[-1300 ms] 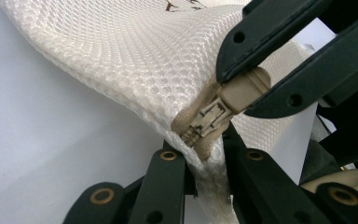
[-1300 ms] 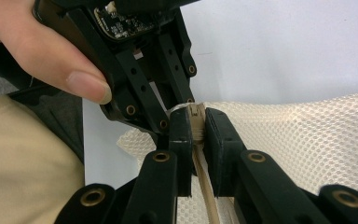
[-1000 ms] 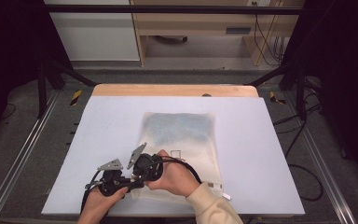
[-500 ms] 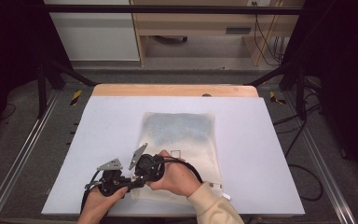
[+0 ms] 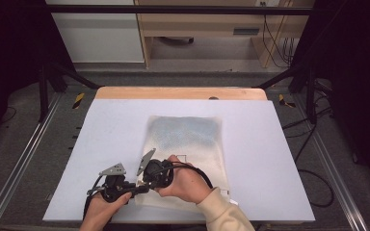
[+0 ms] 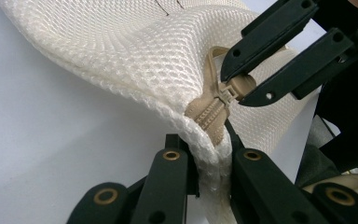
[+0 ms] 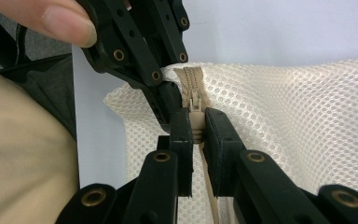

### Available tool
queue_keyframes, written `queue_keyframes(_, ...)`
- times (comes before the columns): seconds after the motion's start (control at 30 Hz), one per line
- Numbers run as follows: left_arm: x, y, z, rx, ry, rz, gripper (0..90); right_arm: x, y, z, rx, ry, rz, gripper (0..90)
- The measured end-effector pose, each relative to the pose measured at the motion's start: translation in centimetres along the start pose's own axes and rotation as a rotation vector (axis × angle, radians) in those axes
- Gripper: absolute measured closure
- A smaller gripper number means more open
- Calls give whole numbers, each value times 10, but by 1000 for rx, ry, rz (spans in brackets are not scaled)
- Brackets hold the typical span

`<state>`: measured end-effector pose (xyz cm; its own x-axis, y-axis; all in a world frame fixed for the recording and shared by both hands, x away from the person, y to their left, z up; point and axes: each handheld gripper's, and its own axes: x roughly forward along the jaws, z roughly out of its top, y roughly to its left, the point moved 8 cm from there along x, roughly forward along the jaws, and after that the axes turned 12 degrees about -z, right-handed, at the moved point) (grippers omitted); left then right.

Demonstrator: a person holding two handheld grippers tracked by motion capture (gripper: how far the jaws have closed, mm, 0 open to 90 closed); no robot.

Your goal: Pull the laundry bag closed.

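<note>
Zipper pull (image 7: 196,122) half-hidden between right hand-held gripper (image 7: 197,135); left hand-held gripper (image 6: 209,151) clamping mesh bag (image 6: 135,51) corner.

You have a cream-white honeycomb-mesh fabric bag (image 6: 135,60) with a tan plastic zipper (image 6: 214,109) and matching tan slider (image 7: 195,103), lying on a pale lavender-grey tabletop (image 5: 101,139) edged at the far side in light wood. Your left tool (image 6: 204,158) and right tool (image 7: 196,135) are matte black with brass-coloured rivets, and your sleeve (image 5: 226,214) is plain beige.

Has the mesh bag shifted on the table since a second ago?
No. The mesh bag lies as before against the table's wooden far edge, both grippers clamped at its near left corner.
</note>
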<state>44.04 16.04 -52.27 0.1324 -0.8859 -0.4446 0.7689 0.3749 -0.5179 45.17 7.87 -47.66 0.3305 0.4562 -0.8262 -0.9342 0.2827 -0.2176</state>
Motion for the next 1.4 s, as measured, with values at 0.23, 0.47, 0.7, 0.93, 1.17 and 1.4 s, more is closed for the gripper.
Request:
queue_keyframes(0.23, -1, -1, 1, 3, -6, -5, 853, 0, -2, -2, 11, -9, 5, 821)
queue_keyframes(0.47, -1, -3, 2, 9, -7, -8, 853, -1, -3, -7, 8, 14, -2, 821)
queue_keyframes(0.7, -2, -2, 1, 6, -13, -1, 853, -1, -6, -12, 8, 37, -20, 821)
queue_keyframes(0.93, -1, -2, 1, 6, -11, 0, 854, -2, -6, -10, 17, 28, -18, 820)
queue_keyframes(1.17, -1, -1, 0, 8, -7, 8, 853, 0, -5, -11, 23, 26, -16, 820)
queue_keyframes(1.4, -1, -3, 1, 11, -9, 5, 853, -1, -6, -12, 22, 27, -13, 820)
